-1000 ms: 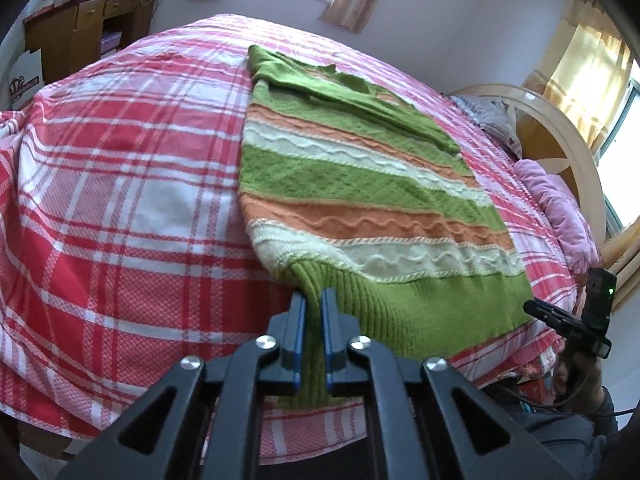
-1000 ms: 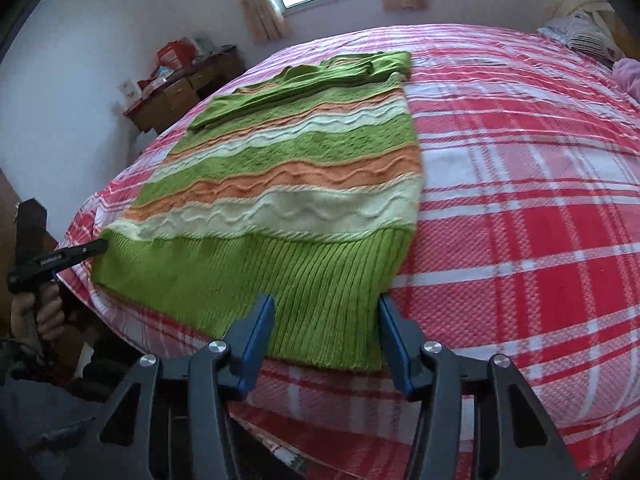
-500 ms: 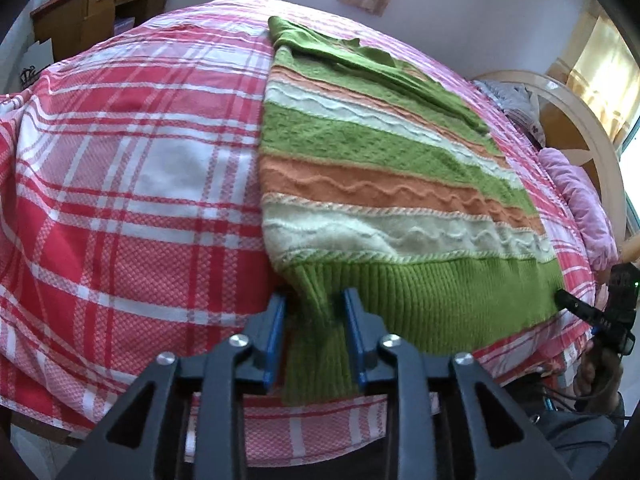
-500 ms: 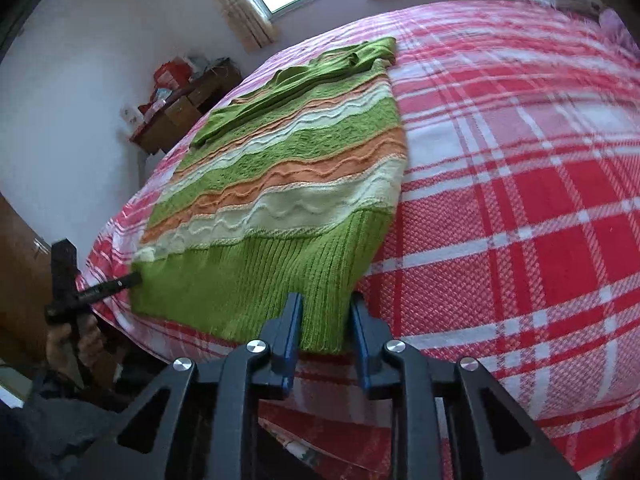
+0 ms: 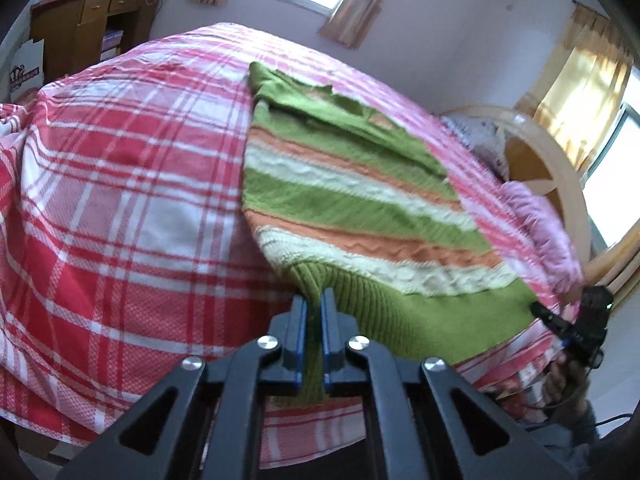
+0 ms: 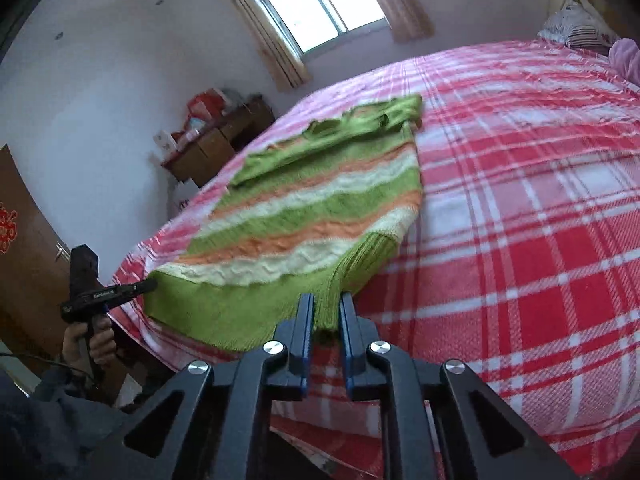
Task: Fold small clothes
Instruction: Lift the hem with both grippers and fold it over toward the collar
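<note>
A knitted sweater (image 5: 352, 204) with green, orange and cream stripes lies flat on the red plaid bed (image 5: 120, 184), its green ribbed hem toward me. My left gripper (image 5: 313, 300) is shut on the hem's left corner, which is bunched and lifted between the blue pads. In the right wrist view my right gripper (image 6: 326, 304) is shut on the right corner of the sweater (image 6: 320, 216), also pulled up into a peak. Each gripper shows at the edge of the other's view: the right gripper (image 5: 576, 328) and the left gripper (image 6: 108, 292).
A wooden desk (image 5: 92, 12) with boxes stands against the far wall beside a curtained window (image 6: 316, 4). A curved wooden headboard (image 5: 552, 160), pillows and a pink blanket (image 5: 540, 224) lie at the bed's head end. A brown door (image 6: 24, 248) is to the left.
Both grippers have closed on the hem corners and lifted them. Half a second ago the left jaws were part open around the hem; a second ago the right was wide open.
</note>
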Tool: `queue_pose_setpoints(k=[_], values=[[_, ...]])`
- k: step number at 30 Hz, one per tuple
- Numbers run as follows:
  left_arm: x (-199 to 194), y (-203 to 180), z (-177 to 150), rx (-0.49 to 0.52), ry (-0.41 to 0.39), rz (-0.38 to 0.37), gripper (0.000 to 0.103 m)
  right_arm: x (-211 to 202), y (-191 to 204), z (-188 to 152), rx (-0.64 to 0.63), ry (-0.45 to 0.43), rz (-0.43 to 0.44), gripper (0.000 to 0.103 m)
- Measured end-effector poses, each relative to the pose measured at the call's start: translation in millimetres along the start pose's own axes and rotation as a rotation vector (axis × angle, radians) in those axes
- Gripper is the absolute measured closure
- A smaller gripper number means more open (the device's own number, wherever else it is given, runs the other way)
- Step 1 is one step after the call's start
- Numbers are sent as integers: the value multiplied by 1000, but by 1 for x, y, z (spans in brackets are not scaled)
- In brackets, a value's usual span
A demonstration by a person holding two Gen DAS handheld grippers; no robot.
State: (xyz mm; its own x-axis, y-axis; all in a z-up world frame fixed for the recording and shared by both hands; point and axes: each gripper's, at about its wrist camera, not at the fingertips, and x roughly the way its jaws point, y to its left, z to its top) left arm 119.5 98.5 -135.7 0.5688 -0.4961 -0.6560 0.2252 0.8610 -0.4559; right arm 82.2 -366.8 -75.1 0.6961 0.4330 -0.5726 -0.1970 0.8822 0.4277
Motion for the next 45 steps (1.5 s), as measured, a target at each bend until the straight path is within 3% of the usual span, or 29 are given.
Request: queue_pose_setpoints(k=[2,10,12,13,14,15,16,20,21,22,23,24,27,33,45], values=[[-3,-2,2,-4,-13,-13,97,-3,-1,1,13,-14,13,98],[4,-6,1,4,-1,-11,97,9,-15,-1,69,61,12,98],[5,-3,2,-7,3,-6,97,8,-18,-2,71,59,-23,95],[5,-1,2,-11,3,-7,97,10,-20,-3,76,74,-33,82],[6,0,1,-13,4,-6,97,11,-21,-4,82,81,-44,60],[6,0,1,-14,7,-5,97,12,-23,-6,84,79,-55,50],[7,1,0,-17,10,-5,97,13,-24,-8,88,72,-73,45],[10,4,-3,-22,20,-2,97,24,-23,-16,46,115,-93,45],[11,5,-3,-25,22,-2,97,25,-20,-17,31,112,-101,46],[11,6,-3,-27,23,-1,97,25,-19,-18,21,116,-105,56],[11,6,-3,-28,23,-1,97,26,-16,-19,1,134,-98,89],[10,5,-3,-27,21,-3,97,29,-15,-20,-2,160,-81,98],[4,2,1,-18,5,-11,97,25,-15,-18,4,146,-47,99],[-9,-7,25,2,-43,-22,99,-11,-11,18,48,-16,69,99],[2,-11,80,-71,-111,-74,99,-6,-1,87,51,-155,134,99]])
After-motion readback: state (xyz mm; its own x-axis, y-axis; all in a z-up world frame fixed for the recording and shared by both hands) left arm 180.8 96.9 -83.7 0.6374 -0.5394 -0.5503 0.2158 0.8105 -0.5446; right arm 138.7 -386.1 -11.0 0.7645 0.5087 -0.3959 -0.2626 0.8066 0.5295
